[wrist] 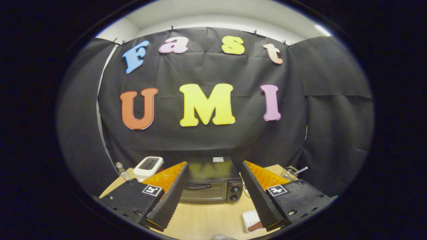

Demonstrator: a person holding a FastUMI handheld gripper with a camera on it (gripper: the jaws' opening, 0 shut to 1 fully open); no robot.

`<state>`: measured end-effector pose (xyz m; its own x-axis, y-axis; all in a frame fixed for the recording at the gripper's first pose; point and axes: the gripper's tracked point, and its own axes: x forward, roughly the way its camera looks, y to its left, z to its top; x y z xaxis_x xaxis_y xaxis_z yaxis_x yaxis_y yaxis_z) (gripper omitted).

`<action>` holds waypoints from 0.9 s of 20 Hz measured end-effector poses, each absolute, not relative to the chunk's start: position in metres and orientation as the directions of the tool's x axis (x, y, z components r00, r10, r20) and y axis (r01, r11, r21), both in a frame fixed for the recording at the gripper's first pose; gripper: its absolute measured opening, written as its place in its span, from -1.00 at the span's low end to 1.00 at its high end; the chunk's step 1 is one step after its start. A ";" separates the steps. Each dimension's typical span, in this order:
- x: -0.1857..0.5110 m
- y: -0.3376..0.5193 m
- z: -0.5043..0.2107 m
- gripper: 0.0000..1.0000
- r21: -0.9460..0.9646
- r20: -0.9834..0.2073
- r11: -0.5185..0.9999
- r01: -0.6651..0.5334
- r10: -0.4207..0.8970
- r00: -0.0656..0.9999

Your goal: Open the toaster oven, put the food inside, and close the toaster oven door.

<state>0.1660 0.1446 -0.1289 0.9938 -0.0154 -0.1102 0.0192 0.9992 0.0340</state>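
Jaws: spread wide apart on the gripper (pixel 213 193), holding nothing, raised above the wooden table (pixel 206 221).
Toaster oven (pixel 210 181): dark, straight ahead of the fingers and framed between them, standing at the far side of the table against the black cloth wall; its glass door (pixel 203 191) is up and closed, handle across the top, two knobs (pixel 235 193) stacked at its right.
Food (pixel 254 221): a brownish piece on a small white tray, lying on the table just beside the right finger, nearer than the oven.
Pop-up toaster (pixel 148 166): white, left of the oven, behind the left finger.
Bottle (pixel 122 171): small and clear, left of the white toaster.
Glass (pixel 290 173): clear, right of the oven, with a utensil standing in it.
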 end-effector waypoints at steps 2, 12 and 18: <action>0.190 0.160 -0.153 0.98 0.039 -0.142 0.999 0.018 -0.012 0.990; 0.287 0.208 -0.250 0.99 0.009 -0.279 1.000 -0.014 0.016 0.960; 0.298 0.210 -0.267 0.99 0.020 -0.314 0.999 -0.031 0.036 0.949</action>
<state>0.2977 0.2101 -0.2674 0.9488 0.0362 -0.3138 -0.0314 0.9993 0.0203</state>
